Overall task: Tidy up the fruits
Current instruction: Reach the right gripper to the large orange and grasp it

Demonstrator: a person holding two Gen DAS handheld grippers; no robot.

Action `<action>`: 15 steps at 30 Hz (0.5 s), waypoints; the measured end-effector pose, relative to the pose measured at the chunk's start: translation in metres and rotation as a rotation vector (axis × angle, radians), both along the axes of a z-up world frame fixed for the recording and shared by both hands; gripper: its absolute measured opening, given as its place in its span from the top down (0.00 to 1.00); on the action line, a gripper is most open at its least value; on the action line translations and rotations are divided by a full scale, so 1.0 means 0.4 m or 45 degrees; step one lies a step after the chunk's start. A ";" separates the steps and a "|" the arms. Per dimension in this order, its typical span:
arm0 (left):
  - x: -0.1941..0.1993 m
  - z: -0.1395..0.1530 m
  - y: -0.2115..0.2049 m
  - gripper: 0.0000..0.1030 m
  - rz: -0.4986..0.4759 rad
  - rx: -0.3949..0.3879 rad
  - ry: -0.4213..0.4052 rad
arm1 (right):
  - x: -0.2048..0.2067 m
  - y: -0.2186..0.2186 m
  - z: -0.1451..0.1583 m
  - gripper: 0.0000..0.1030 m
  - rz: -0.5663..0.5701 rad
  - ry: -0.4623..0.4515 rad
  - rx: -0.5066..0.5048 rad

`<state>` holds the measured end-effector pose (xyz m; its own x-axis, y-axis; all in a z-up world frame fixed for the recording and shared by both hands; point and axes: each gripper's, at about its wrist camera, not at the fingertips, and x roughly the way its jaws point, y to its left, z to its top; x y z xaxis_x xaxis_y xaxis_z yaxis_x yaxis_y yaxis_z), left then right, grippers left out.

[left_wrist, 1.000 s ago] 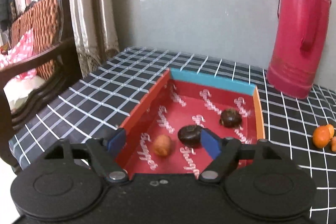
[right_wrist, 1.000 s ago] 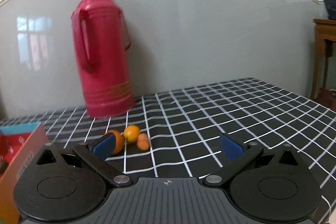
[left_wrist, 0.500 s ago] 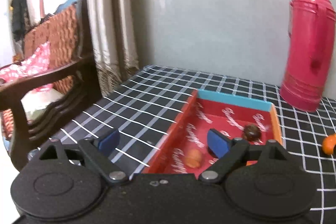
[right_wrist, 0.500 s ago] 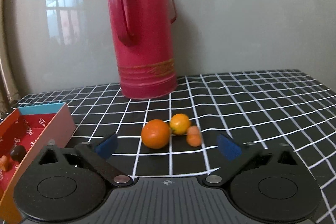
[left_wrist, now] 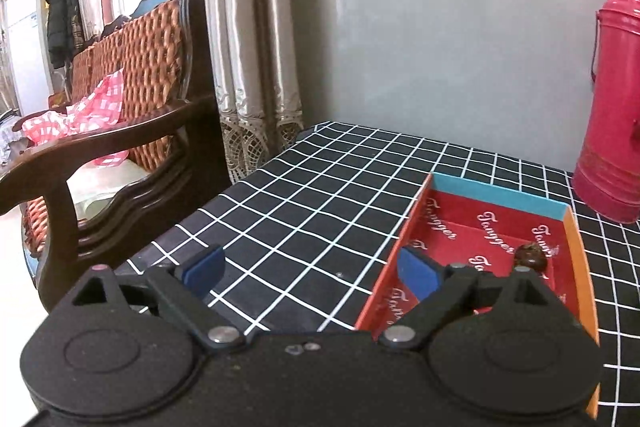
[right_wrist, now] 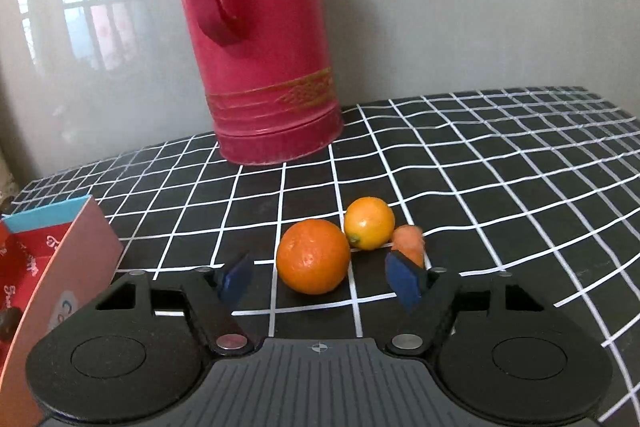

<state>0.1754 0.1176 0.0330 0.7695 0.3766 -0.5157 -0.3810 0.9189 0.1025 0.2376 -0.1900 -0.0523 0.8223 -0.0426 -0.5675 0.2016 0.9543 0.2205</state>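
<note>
The right gripper point(right_wrist: 320, 277) is held low over the checked tabletop point(right_wrist: 500, 187). Its jaws are closing, and the large orange point(right_wrist: 313, 256) lies just ahead of the gap between the blue pads point(right_wrist: 404, 281); no contact with the pads is seen, so nothing is grasped. A smaller yellow-orange fruit point(right_wrist: 369, 223) is touching the large orange on its far right side, and a small carrot-coloured piece point(right_wrist: 409, 245) lies just beside it. A red thermos point(right_wrist: 264, 39) stands behind the fruit, near the wall.

The left gripper point(left_wrist: 310, 269) is released, with its jaws spread wide and empty over the tabletop. The red box point(left_wrist: 576, 251) is seen at its right finger, with one dark fruit point(left_wrist: 531, 254) inside. A wooden chair point(left_wrist: 120, 147) stands beside the tabletop.
</note>
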 end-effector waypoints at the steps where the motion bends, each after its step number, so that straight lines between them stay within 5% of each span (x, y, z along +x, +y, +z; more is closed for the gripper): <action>1: 0.000 -0.001 0.002 0.16 0.004 -0.002 0.002 | 0.008 -0.004 -0.003 0.61 0.010 0.012 0.016; 9: 0.002 0.005 0.035 0.16 0.054 -0.049 0.005 | -0.016 0.025 0.003 0.61 0.062 -0.038 -0.013; 15: -0.002 0.011 0.059 0.15 0.107 -0.085 0.001 | -0.102 0.121 0.079 0.61 0.301 -0.244 -0.050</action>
